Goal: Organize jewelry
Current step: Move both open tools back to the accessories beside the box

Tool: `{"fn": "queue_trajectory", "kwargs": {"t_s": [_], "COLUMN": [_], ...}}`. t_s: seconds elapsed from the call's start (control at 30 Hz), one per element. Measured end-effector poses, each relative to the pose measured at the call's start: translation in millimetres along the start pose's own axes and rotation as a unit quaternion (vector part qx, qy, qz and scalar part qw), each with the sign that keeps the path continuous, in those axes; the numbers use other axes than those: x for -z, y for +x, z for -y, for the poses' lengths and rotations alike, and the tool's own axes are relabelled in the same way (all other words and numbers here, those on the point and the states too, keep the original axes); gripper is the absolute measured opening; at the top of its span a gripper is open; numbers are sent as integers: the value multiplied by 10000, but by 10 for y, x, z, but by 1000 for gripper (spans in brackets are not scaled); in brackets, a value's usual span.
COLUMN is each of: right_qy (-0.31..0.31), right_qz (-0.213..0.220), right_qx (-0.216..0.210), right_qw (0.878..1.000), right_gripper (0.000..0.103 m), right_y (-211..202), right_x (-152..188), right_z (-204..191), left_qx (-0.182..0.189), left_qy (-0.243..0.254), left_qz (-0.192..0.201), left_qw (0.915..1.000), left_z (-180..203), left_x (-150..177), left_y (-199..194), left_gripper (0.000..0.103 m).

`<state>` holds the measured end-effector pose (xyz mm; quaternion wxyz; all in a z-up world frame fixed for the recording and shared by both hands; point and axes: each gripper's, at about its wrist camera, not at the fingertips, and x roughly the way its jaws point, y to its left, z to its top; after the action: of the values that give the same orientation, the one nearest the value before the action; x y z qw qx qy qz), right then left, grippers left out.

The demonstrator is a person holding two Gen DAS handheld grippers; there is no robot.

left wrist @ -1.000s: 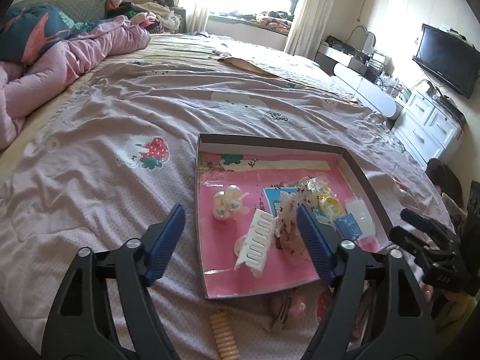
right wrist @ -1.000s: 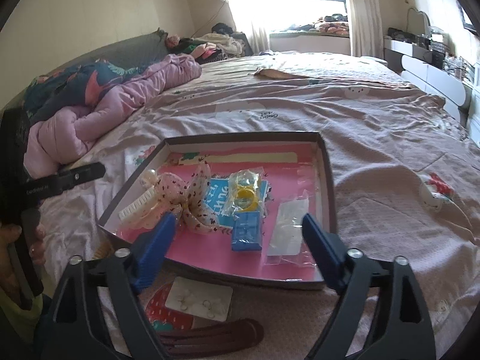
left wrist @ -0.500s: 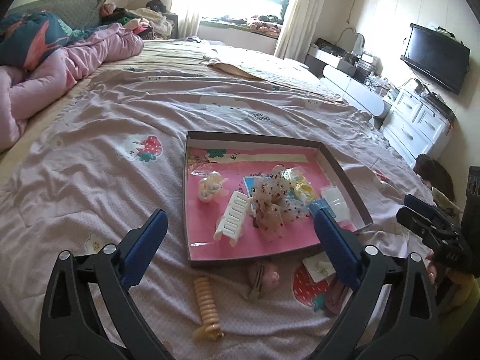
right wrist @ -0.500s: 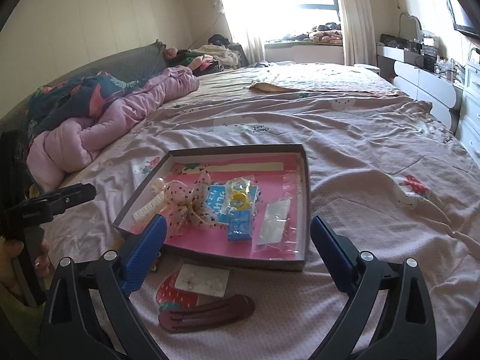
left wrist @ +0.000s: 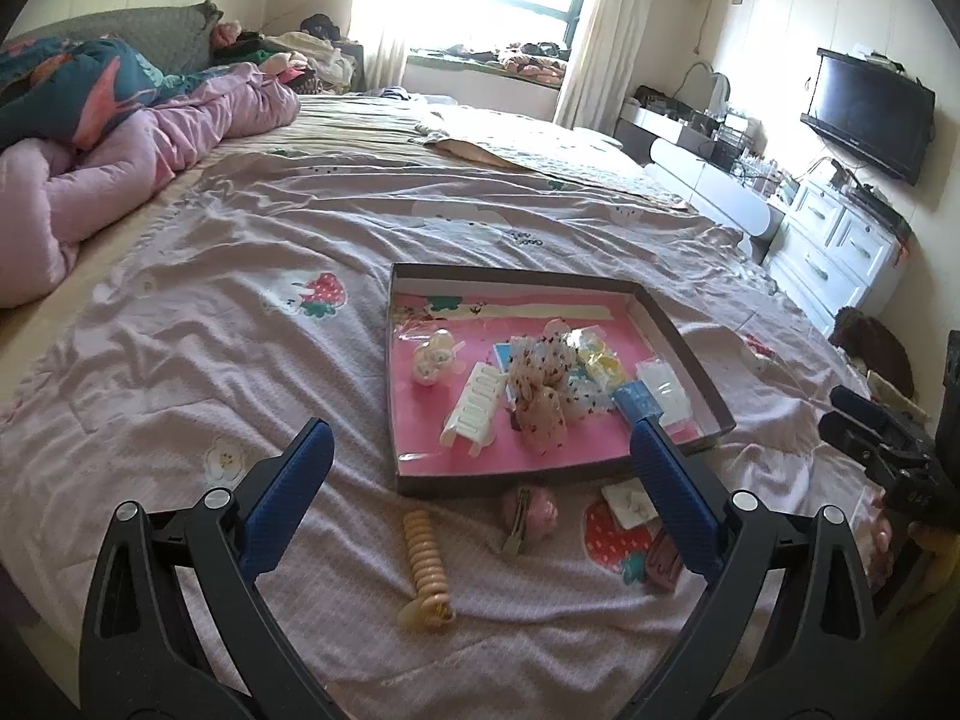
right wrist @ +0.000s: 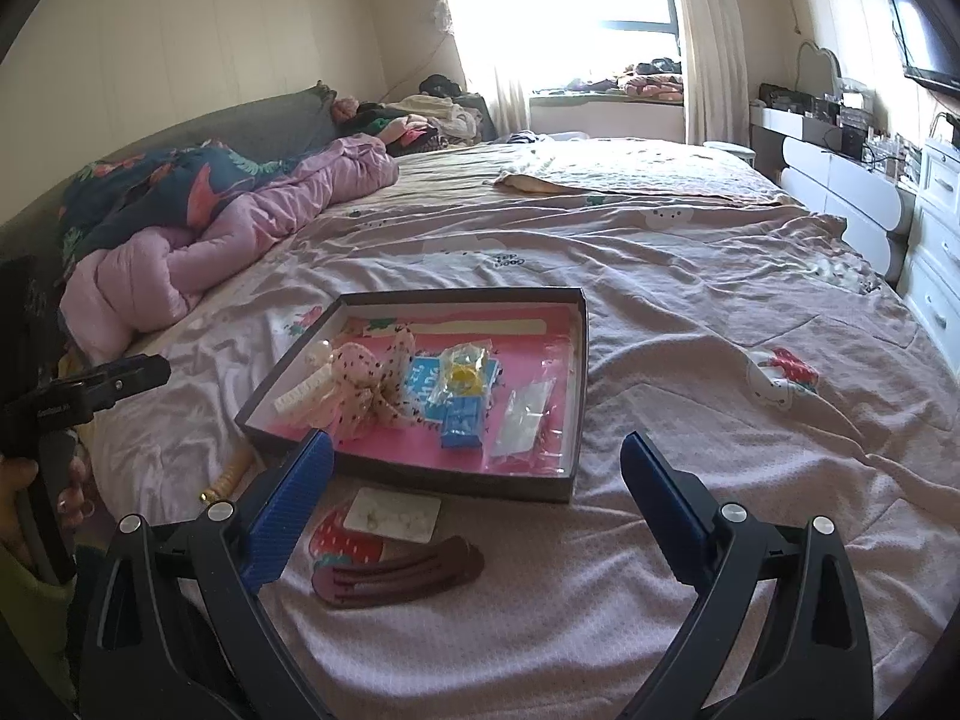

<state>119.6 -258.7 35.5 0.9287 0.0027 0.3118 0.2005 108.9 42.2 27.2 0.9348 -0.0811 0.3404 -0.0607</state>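
Note:
A shallow dark tray (left wrist: 540, 483) with a pink floor lies on the bed. It holds a white claw clip (left wrist: 474, 408), a dotted bow (left wrist: 540, 384), a pale round clip (left wrist: 432, 357), a blue card (left wrist: 639, 399) and a clear bag (left wrist: 660, 384). On the sheet in front of it lie a beige coil tie (left wrist: 425, 564), a pink clip (left wrist: 531, 510), a white earring card (right wrist: 393, 516) and a maroon hair clip (right wrist: 396, 579). My left gripper (left wrist: 478, 429) hovers open and empty, short of the tray. My right gripper (right wrist: 475, 441) is also open and empty, above the maroon clip.
The pink sheet (right wrist: 720, 420) spreads wide around the tray (right wrist: 420, 477). A heaped pink quilt (left wrist: 120, 168) lies at the far left. White drawers (left wrist: 840, 240) and a wall television (left wrist: 864, 111) stand beyond the bed's right edge. A hand holds each gripper at the frame edges.
Both grippers have drawn back from the tray and risen slightly, so the loose pieces in front of it now show. The left jaws have widened.

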Motion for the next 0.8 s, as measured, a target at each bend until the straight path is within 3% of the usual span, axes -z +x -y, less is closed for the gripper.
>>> {"fn": "queue_trajectory", "kwargs": {"t_s": [0.33, 0.8], "right_qy": [-34, -105], "right_qz": [-74, -366], "right_qx": [-113, -190], "right_qw": [9999, 9991], "right_gripper": [94, 94], "right_y": [-58, -13], "right_x": [129, 362], "right_z": [-35, -68], "left_qx": [-162, -114], "left_qy": [-82, 260], "left_qz": [-99, -284], "left_qw": [9998, 9992], "left_z": [-33, 242], "left_x": [176, 355], "left_y": [-99, -20], "left_gripper": [91, 91]}}
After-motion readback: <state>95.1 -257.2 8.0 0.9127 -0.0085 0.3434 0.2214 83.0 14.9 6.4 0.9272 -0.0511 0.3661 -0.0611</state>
